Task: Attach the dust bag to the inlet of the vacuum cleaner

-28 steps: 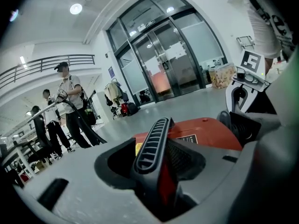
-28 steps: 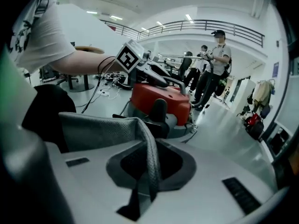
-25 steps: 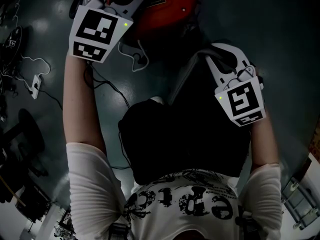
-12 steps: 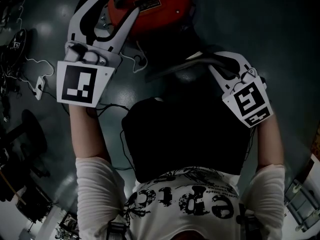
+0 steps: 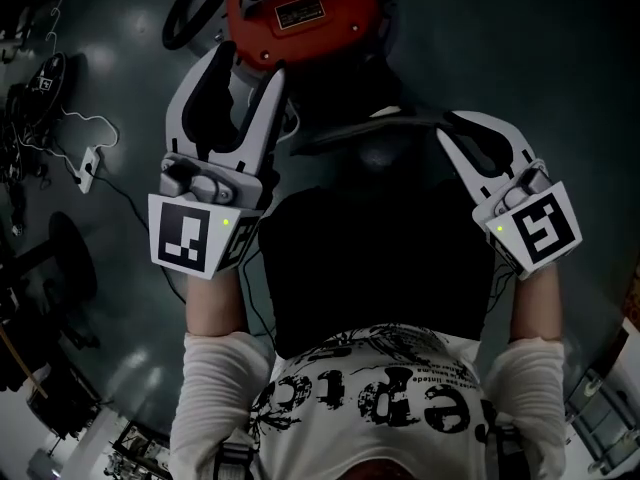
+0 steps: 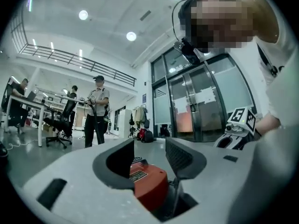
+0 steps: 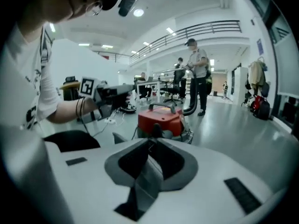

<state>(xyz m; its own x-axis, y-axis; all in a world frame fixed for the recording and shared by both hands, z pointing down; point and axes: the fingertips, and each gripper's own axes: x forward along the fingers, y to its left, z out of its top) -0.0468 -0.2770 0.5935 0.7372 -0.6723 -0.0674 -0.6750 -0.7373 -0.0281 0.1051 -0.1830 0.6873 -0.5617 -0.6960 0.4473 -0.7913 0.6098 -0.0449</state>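
While the right gripper (image 7: 150, 148) stands on the near side of the vacuum cleaner (image 7: 161, 118), its jaws are pressed together on a thin grey sheet, the edge of the dust bag (image 7: 145, 178). From the head view, the right gripper (image 5: 452, 130) holds the dust bag (image 5: 372, 148) as a flat dark panel. The panel's rim arcs across towards the left gripper, short of the vacuum cleaner (image 5: 300, 8). Whether the bag's far edge touches the machine cannot be told. A black bulk (image 5: 370, 268) lies nearer the person than the bag, between the two forearms; what it is cannot be told.

The left gripper (image 5: 245, 73) points at the near side of the vacuum cleaner with its jaws spread wide. In the left gripper view, the left gripper (image 6: 149, 153) has nothing between its pads, and the red body of the vacuum cleaner (image 6: 149, 185) shows through the gap beyond them.

The vacuum cleaner stands on the grey floor (image 7: 233, 125), red-bodied with a dark handle on top. To its left in the head view, a white power strip (image 5: 88, 163) and its cable (image 5: 70, 118) lie on the floor, well apart from it.

Beyond the vacuum cleaner, a standing person (image 7: 198, 73) in a cap is seen in the right gripper view. Further off, the left gripper view shows office chairs (image 6: 58, 125) and glass doors (image 6: 196, 101).
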